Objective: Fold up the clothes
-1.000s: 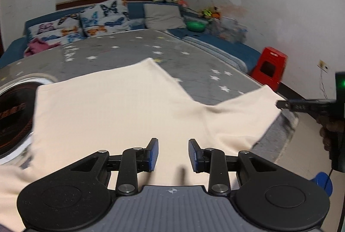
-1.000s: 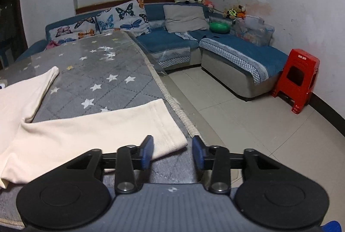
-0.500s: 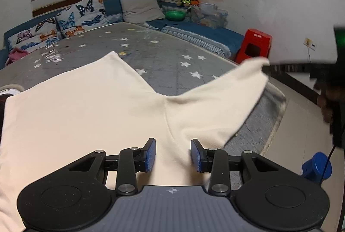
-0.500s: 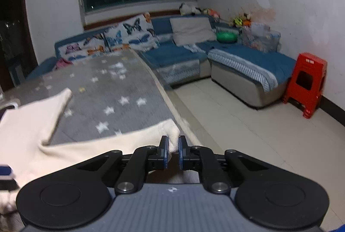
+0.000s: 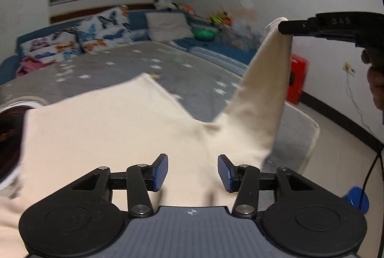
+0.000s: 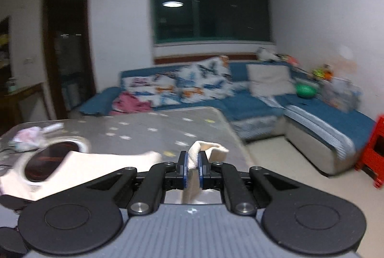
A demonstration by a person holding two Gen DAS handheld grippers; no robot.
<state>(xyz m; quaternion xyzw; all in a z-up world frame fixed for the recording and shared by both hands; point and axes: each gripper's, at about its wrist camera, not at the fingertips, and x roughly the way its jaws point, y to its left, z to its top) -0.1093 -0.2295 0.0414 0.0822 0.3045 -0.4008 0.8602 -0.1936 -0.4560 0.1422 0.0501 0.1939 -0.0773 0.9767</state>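
Note:
A cream garment [image 5: 108, 128] lies spread on the grey star-patterned table [image 5: 192, 70]. My left gripper [image 5: 192, 171] is open and empty, hovering low over the garment's near part. My right gripper [image 6: 192, 168] is shut on the garment's sleeve end [image 6: 206, 150] and holds it raised above the table. In the left wrist view the right gripper [image 5: 285, 28] shows at the upper right with the sleeve [image 5: 264, 94] hanging from it down to the garment's body.
A blue corner sofa [image 6: 252, 104] with butterfly pillows stands beyond the table. A red stool [image 6: 372, 154] stands by the right wall. A round dark object [image 6: 45, 159] lies at the table's left, partly under the garment. The table's right edge [image 5: 312, 138] drops to the floor.
My right gripper shut on the sleeve end and lifted it up off the table, drawing it leftward. My left gripper stayed open over the garment.

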